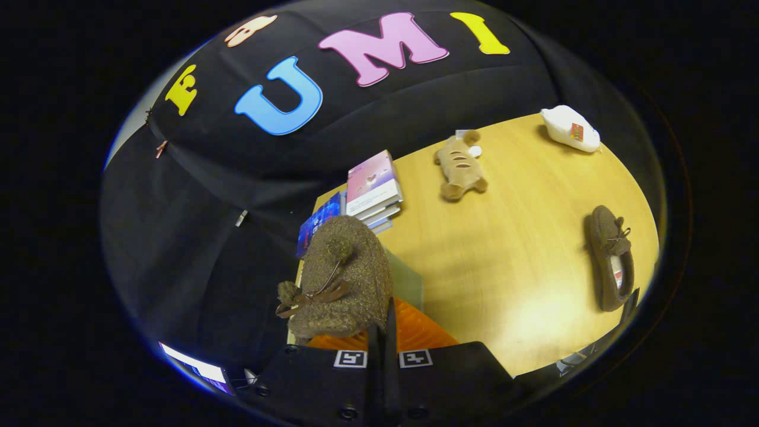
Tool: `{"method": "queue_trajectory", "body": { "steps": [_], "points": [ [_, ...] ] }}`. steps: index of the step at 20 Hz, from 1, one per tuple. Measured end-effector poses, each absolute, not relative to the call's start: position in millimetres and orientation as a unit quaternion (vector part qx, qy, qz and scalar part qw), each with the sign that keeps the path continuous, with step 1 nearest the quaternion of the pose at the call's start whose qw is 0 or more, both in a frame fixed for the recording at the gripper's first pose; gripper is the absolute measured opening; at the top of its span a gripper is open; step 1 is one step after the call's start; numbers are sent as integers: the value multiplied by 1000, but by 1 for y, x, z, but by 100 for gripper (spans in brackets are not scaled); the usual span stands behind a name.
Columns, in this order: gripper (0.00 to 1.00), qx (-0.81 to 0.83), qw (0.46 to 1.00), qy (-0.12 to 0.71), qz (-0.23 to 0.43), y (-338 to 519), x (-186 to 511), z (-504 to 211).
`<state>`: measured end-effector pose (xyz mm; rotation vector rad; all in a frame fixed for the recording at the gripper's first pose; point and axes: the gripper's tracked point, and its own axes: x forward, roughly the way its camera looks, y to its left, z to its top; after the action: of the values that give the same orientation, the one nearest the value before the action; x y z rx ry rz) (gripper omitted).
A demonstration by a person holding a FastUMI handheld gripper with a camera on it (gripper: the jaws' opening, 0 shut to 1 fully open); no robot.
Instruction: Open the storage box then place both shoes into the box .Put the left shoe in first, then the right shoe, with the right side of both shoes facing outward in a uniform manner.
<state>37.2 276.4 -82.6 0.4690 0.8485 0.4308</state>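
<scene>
Fingers (382, 332) pinch together on the brown slipper (344, 279) above the orange box (421, 335); second slipper (611, 258) lies well apart from that box.

Wooden table (504, 249) spreads out beyond the fingers, pale and lit. On it, off to the right and well ahead, one brown slipper (611, 261) lies flat. Farther out, a plush toy (459, 166), and past that a white packet (570, 129) near the far edge. Straight ahead, a stack of books (373, 187) sits at the table's corner.
</scene>
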Motion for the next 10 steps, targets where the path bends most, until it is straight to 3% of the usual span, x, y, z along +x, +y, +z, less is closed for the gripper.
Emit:
{"method": "queue_trajectory", "body": {
  "steps": [10],
  "points": [
    [7,183,851,450,198,385,38,-138]
  ]
}}
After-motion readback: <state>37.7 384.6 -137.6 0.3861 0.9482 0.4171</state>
